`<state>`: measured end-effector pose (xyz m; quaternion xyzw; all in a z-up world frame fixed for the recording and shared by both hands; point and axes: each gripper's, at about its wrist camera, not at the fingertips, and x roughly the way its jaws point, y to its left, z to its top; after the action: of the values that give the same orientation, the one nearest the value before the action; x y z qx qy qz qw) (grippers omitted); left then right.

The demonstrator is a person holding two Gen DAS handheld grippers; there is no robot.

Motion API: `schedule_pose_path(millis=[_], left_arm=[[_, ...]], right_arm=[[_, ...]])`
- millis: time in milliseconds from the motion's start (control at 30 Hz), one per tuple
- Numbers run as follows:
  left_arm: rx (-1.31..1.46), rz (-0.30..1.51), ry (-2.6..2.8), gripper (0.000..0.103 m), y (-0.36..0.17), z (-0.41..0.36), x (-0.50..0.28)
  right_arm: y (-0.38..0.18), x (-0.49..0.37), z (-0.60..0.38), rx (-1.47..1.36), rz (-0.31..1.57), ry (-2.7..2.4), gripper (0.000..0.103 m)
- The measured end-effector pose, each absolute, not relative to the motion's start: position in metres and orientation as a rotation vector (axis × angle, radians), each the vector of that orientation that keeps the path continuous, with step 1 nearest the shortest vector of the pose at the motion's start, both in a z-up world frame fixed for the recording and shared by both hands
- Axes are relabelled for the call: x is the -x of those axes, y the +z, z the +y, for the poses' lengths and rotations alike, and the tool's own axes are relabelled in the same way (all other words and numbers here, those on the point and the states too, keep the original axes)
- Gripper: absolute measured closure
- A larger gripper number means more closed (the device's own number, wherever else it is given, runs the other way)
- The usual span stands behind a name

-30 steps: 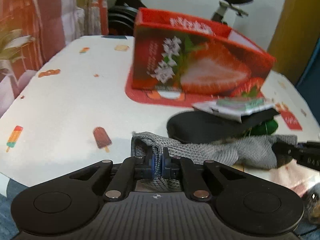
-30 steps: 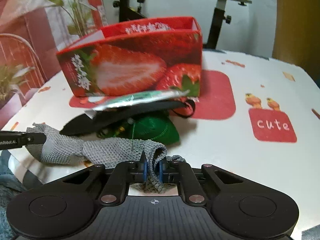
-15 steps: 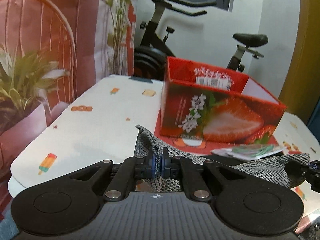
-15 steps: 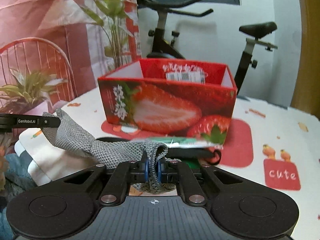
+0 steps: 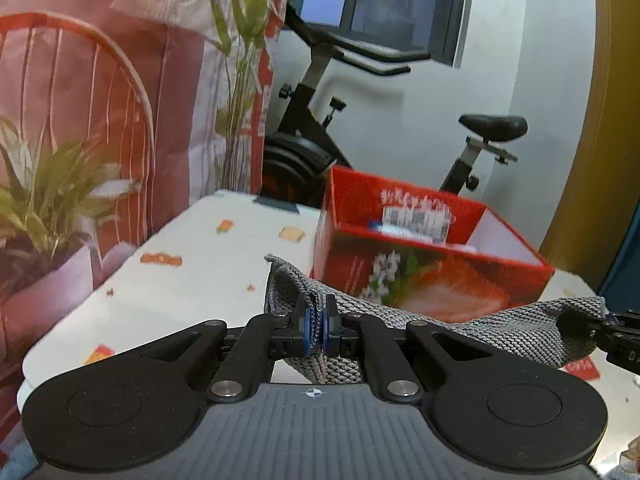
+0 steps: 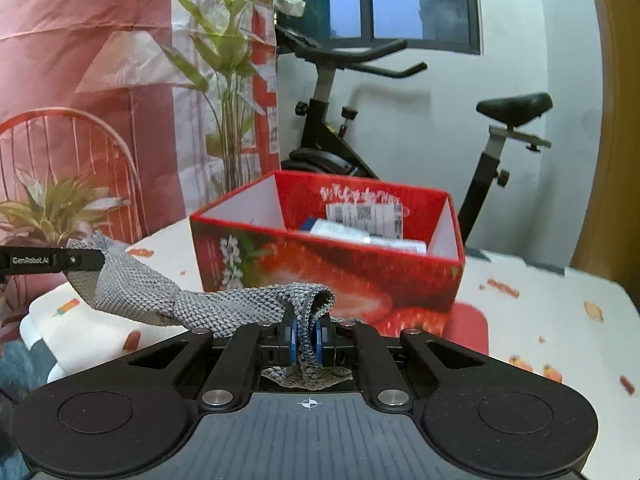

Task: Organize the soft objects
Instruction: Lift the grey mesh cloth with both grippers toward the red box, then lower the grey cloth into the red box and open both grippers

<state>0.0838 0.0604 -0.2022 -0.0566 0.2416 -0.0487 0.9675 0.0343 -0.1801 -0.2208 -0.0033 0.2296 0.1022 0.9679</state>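
A grey knitted cloth [image 5: 500, 330] hangs stretched between my two grippers, above the table. My left gripper [image 5: 317, 322] is shut on one end of it; the other end runs off right to the black tip of the right gripper [image 5: 618, 330]. In the right wrist view my right gripper [image 6: 307, 338] is shut on a folded end of the grey cloth [image 6: 208, 304], which runs left to the left gripper's tip [image 6: 60, 260]. Behind the cloth stands an open red strawberry-print box [image 6: 332, 268] [image 5: 420, 276] with white packets lying inside.
The table [image 6: 540, 320] wears a white printed cover with a red patch under the box. An exercise bike [image 6: 360, 120] stands behind the table. A red curtain, a tall plant [image 6: 224, 80] and a potted plant [image 5: 48, 200] are at the left.
Both grippers have risen and tilted up with the cloth, lifting it off the table. The black, green and packet items near the box have dropped out of view.
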Motion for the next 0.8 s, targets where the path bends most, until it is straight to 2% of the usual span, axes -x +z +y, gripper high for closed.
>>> schedule_pose_path(millis=[200,433,567,800], left_arm=[[0.165,0.438,-0.110,0.097,-0.178,0.072,-0.096],[0.191,0.408,-0.154,0.097,-0.167,0.070,-0.116],[0.188,0.406,-0.167,0.097,-0.164,0.062,-0.147],[0.197,0.483,-0.220,0.097,-0.167,0.039,-0.216]], right_arm=[[-0.195,-0.055,-0.181,-0.003,0.431,0.243,0.095],[-0.170,-0.085,-0.172,0.111,0.412,0.229,0.095],[-0.161,-0.109,-0.176,0.155,0.411,0.216,0.095],[-0.158,-0.167,-0.195,0.063,0.430,0.149,0.095]])
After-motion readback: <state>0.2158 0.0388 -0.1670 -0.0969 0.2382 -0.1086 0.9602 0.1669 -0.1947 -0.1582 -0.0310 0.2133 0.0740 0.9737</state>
